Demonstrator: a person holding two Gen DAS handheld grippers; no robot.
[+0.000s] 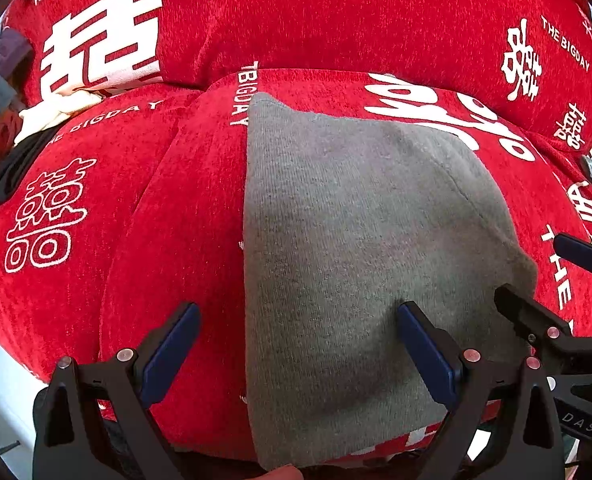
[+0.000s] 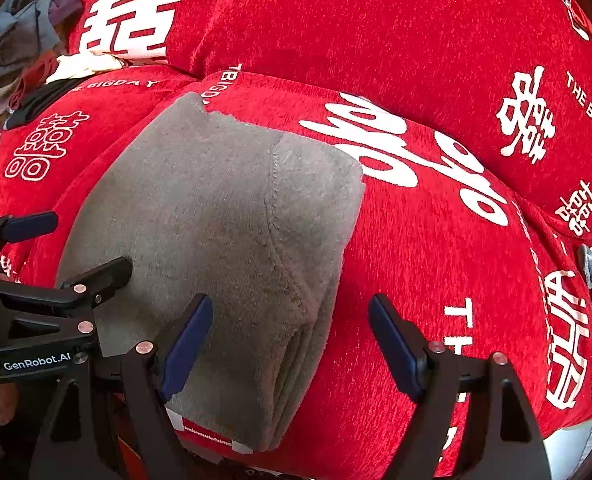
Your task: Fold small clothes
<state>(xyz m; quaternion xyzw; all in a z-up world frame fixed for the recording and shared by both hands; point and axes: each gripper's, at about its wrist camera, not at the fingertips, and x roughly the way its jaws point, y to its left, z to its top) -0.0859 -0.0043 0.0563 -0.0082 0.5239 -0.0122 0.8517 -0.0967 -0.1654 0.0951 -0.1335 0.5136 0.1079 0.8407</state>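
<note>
Both hand-held grippers, left (image 1: 297, 354) and right (image 2: 290, 346), are wide open over the gray cloth (image 1: 355, 240); pinch matching corners, fold evenly.

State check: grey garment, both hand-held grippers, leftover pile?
Grey garment: folded, layered edges stacked, flat on red cover.
Left hand-held gripper: open, straddling the garment's left edge.
Right hand-held gripper: open, straddling its right edge.
Clothes pile: unfolded, crumpled.
</note>
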